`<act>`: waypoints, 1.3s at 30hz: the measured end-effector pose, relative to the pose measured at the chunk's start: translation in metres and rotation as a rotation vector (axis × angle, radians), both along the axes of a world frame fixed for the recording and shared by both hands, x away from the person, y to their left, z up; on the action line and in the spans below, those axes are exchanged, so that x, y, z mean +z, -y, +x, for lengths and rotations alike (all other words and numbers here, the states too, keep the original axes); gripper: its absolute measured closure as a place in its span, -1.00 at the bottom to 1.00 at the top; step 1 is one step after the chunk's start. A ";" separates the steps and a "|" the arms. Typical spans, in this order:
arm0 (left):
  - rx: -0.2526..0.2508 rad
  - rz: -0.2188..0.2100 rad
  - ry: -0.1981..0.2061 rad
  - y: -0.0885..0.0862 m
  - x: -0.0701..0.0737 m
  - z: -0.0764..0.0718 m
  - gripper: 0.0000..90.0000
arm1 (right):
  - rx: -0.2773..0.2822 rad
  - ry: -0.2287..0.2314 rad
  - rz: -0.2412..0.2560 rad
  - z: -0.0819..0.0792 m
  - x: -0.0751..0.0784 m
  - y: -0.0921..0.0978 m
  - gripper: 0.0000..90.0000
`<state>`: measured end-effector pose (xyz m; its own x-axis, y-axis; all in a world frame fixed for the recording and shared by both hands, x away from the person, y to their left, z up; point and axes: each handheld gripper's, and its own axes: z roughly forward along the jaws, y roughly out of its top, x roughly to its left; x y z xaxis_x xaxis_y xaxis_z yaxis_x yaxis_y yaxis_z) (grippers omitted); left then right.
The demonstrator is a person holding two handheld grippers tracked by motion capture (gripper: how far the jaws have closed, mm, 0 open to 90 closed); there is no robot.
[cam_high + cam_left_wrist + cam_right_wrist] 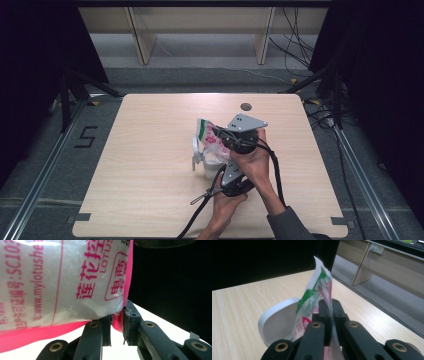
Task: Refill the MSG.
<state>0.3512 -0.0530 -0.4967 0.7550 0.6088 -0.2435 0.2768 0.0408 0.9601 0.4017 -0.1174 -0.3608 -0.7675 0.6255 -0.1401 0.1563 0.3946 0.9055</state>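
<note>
High view: a rectangular table (150,200) with a pale wood-grain top stands on grey carpeted floor (45,150). A small round dark grommet (245,106) sits near the table's far edge. Metal floor rails (40,175) run along both sides, and the number marking "5" (86,136) lies on the floor to the left. Beyond the table, light wooden furniture legs (141,40) stand against the far wall, and black cables (295,45) trail over the floor at the far right. Dark curtains (35,50) close the room on either side.

Near the table's centre, a person's two hands hold both grippers close together over a plastic bag (209,137) printed in pink and green and filled with white grains. The bag is held up above a white cup (206,162) with a handle, which stands on the table.

Left gripper view: the left gripper (117,326) has its jaws clamped on the pink sealed corner of the bag (62,282); red printed characters cover the clear film.

Right gripper view: the right gripper (331,315) has its jaws pressed together on the thin top edge of the bag (319,287), which rises upright between them. The white cup (277,322) shows just behind the bag, on the table (237,305). Grey floor (387,297) and a wooden leg (362,265) lie beyond the table's edge.
</note>
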 end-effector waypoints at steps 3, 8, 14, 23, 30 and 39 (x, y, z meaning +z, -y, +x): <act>-0.001 0.000 0.001 0.000 0.000 0.000 0.74 | -0.002 0.013 -0.002 0.001 0.000 0.001 0.99; -0.001 0.001 0.001 0.000 0.000 0.000 0.74 | -0.005 -0.005 -0.001 0.000 -0.001 -0.001 0.99; -0.001 0.003 0.004 0.000 0.001 0.000 0.74 | -0.008 0.017 0.002 0.000 0.000 0.000 0.99; -0.003 0.003 0.000 0.000 0.000 0.000 0.74 | -0.003 0.013 -0.004 0.001 0.000 0.001 0.99; 0.007 0.020 -0.005 -0.001 0.001 0.000 0.74 | -0.002 0.002 -0.002 0.000 0.001 0.001 0.99; 0.000 0.005 0.005 0.000 0.000 0.001 0.74 | -0.002 0.012 -0.003 0.001 0.001 0.001 0.99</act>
